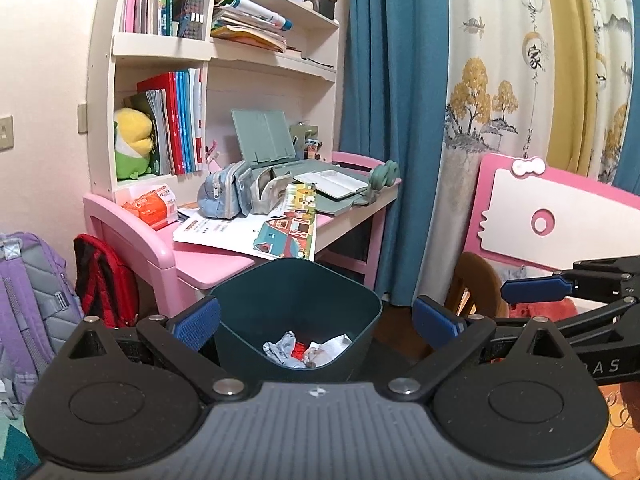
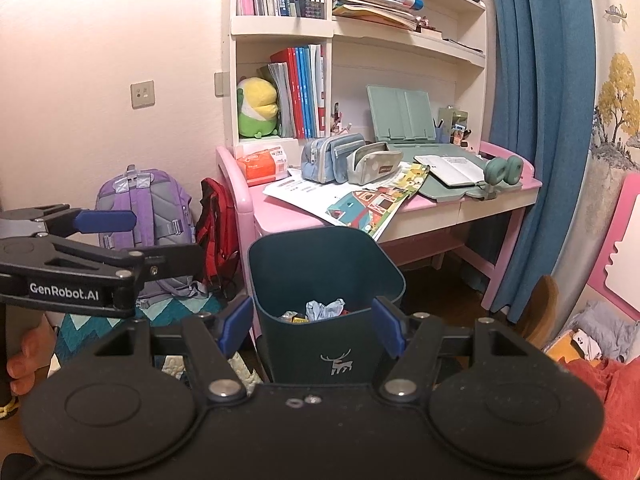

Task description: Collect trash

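Note:
A dark teal bin (image 1: 296,300) stands on the floor in front of the pink desk, straight ahead in both wrist views. Crumpled pale paper (image 1: 286,350) and red scraps (image 1: 298,350) lie inside it. My left gripper (image 1: 316,322) is open, its blue pads wide apart just short of the bin's near rim, with nothing between them. My right gripper (image 2: 312,330) is also open and empty, facing the bin (image 2: 320,264) on the side with the deer logo; the paper (image 2: 324,308) shows over the rim. Each gripper reaches into the other's view from the side.
The pink desk (image 2: 280,216) holds papers, pencil cases and an open book. A purple backpack (image 2: 144,200) and a red bag (image 2: 216,232) lean at its left. Blue curtain (image 1: 380,120), pink chair (image 1: 560,216) and orange cloth (image 2: 600,392) are on the right. A hand (image 2: 24,360) shows low left.

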